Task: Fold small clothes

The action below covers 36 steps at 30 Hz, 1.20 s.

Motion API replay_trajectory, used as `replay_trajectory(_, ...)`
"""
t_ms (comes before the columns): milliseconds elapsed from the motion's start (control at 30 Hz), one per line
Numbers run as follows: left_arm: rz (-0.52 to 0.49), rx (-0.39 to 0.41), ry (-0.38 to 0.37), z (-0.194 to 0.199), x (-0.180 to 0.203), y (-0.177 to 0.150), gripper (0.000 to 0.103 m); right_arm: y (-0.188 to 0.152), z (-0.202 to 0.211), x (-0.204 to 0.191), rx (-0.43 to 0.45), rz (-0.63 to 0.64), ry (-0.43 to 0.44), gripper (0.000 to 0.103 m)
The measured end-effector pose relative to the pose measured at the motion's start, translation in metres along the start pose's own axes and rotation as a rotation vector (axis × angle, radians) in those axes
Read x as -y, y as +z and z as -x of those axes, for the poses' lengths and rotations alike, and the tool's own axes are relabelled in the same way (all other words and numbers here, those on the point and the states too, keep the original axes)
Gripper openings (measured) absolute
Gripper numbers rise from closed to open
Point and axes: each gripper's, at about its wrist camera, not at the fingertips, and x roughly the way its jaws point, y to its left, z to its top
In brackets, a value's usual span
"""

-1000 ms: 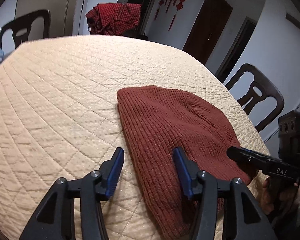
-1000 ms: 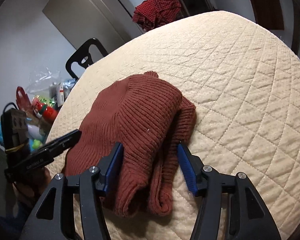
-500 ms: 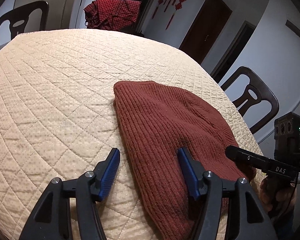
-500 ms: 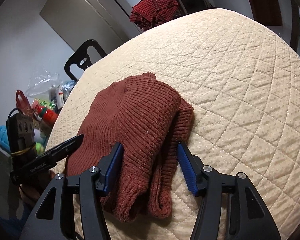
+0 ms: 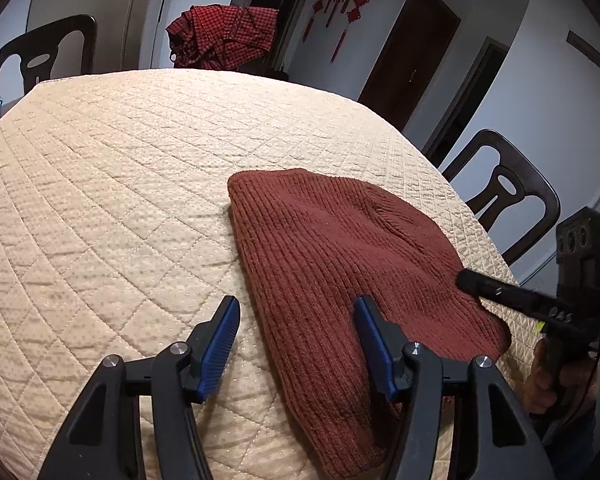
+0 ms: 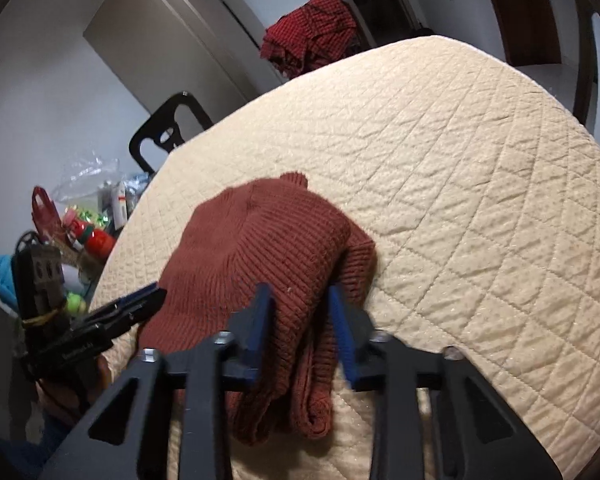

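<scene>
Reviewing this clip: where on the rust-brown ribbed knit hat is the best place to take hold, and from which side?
Grip the rust-brown ribbed knit hat at its near bunched edge, coming from the table's near side. There the knit hangs in thick rolls raised off the cream quilted table cover; elsewhere it lies flat. The right claw is closing on that bunch now.

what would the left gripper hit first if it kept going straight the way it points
Most likely the left edge of the knit hat, which lies between and just ahead of the left gripper's open fingers; the quilt is right beside it, and depth is hard to judge.
</scene>
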Motion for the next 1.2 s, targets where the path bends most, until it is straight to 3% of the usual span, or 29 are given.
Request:
replay_trajectory(100, -0.008, 0.001, 0.008, 0.0, 0.003, 0.0, 0.062, 0.0, -0.001, -0.004, 0.014, 0.017, -0.002, 0.007)
replay_trajectory(367, 0.0, -0.006, -0.02, -0.006, 0.006, -0.004, 0.062, 0.0, 0.0, 0.013, 0.019, -0.018, -0.017, 0.007)
replay_trajectory(467, 0.01, -0.004, -0.023, -0.003, 0.003, -0.001, 0.062, 0.002, 0.007, 0.014, 0.029, -0.04, -0.019, 0.027)
replay_trajectory(533, 0.011, -0.007, -0.03, -0.004, 0.002, 0.0, 0.062, 0.006, 0.007, 0.021, 0.029, -0.065, -0.012, 0.046)
replay_trajectory(600, 0.025, -0.018, -0.047, -0.008, -0.001, 0.001, 0.062, 0.01, 0.003, 0.03, 0.022, -0.101, 0.007, 0.05)
replay_trajectory(733, 0.025, -0.022, -0.063, -0.014, 0.0, 0.0, 0.062, 0.02, -0.011, 0.04, -0.007, -0.142, 0.079, 0.05)
replay_trajectory(967, 0.011, -0.022, -0.056, -0.015, 0.002, -0.003, 0.062, 0.021, -0.015, 0.032, -0.048, -0.095, 0.12, 0.05)
replay_trajectory(1200, -0.02, -0.017, -0.016, -0.012, 0.012, -0.006, 0.059, 0.004, -0.01, 0.026, -0.076, -0.096, 0.151, 0.041)
